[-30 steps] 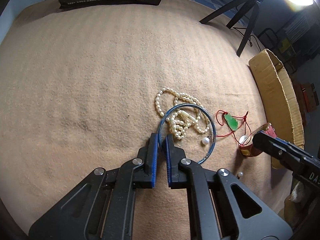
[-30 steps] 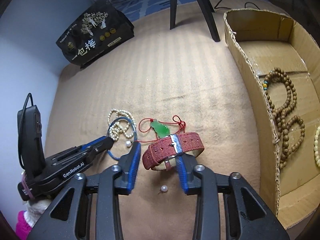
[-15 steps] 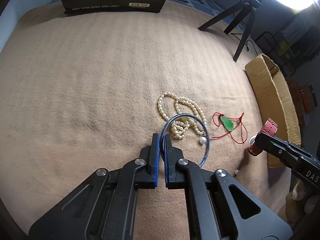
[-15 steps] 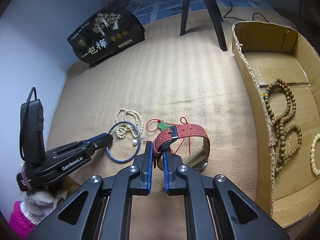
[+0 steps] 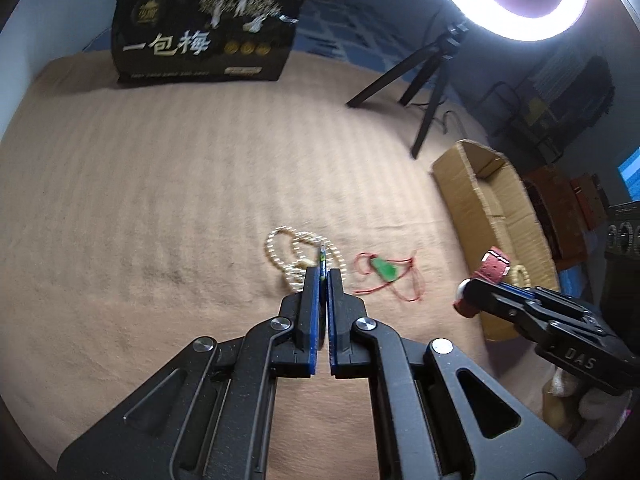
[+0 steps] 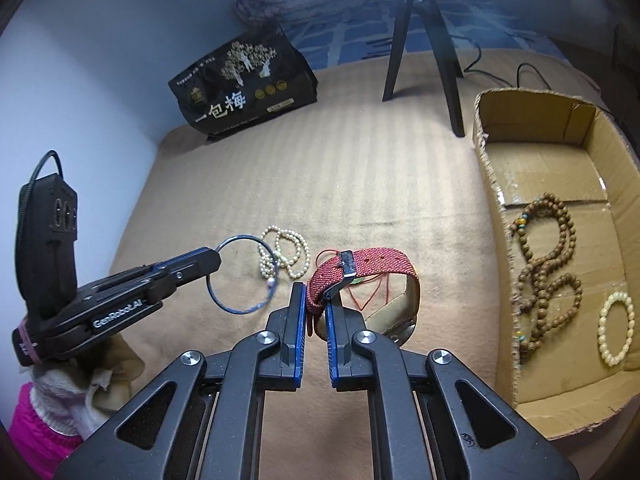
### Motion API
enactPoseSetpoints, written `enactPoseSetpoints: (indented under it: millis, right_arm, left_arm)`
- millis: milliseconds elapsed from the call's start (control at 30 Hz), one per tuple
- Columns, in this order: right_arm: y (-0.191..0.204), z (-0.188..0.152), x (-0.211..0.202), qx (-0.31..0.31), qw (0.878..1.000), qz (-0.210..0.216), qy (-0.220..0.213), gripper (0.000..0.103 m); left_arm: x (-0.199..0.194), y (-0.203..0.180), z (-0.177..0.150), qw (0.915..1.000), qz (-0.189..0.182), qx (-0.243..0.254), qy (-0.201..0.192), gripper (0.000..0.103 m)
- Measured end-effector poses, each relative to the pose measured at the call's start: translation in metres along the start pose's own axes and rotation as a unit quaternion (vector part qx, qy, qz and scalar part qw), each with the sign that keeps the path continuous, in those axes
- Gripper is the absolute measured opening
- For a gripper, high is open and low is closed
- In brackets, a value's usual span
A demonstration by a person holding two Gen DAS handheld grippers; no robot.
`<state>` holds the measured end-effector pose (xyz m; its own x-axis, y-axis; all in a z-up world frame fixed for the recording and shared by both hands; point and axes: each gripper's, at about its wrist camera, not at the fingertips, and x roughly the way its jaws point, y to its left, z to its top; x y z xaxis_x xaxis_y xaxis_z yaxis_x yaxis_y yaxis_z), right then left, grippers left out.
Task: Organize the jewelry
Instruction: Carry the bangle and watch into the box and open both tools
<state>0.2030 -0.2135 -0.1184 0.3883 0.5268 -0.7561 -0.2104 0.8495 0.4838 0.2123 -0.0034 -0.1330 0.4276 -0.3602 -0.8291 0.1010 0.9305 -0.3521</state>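
Both tongs clamped on jewelry above the tan blanket

Left wrist view: the left gripper (image 5: 323, 274) is closed on the blue bangle (image 5: 321, 260), seen edge-on, above the pearl necklace (image 5: 298, 254); the green pendant (image 5: 385, 269) on red cord lies beside it, the cardboard box (image 5: 492, 216) beyond, a ring light (image 5: 516, 8) on a tripod behind.
Right wrist view: the right gripper (image 6: 316, 300) pinches the red watch strap (image 6: 360, 270), lifted; the box holds wooden beads (image 6: 548, 264) and a pale bracelet (image 6: 616, 328); a black bag (image 6: 244, 88) stands at the back.

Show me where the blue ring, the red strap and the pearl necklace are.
blue ring (image 6: 236, 276), right wrist view, on its thin hoop's left side.
red strap (image 6: 376, 266), right wrist view, on the woven top.
pearl necklace (image 6: 298, 254), right wrist view, on its right bead loop.
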Motion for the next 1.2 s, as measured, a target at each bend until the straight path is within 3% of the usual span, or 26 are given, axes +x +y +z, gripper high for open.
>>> enactPoseSetpoints:
  millis: [467, 867, 1200]
  right_arm:
    - [-0.038, 0.003, -0.049, 0.011, 0.999, -0.028, -0.042, 0.007]
    - [-0.089, 0.004, -0.092, 0.034, 0.994, -0.066, -0.077, 0.008]
    - [-0.121, -0.002, -0.107, 0.05, 0.991, -0.095, -0.081, 0.008]
  left_arm:
    - [-0.015, -0.048, 0.004, 0.9986, -0.042, 0.025, -0.021, 0.001]
    - [-0.021, -0.119, 0.0, 0.9931, -0.084, 0.076, -0.03, 0.001]
    - [-0.011, -0.176, -0.009, 0.987, -0.112, 0.112, -0.027, 0.001]
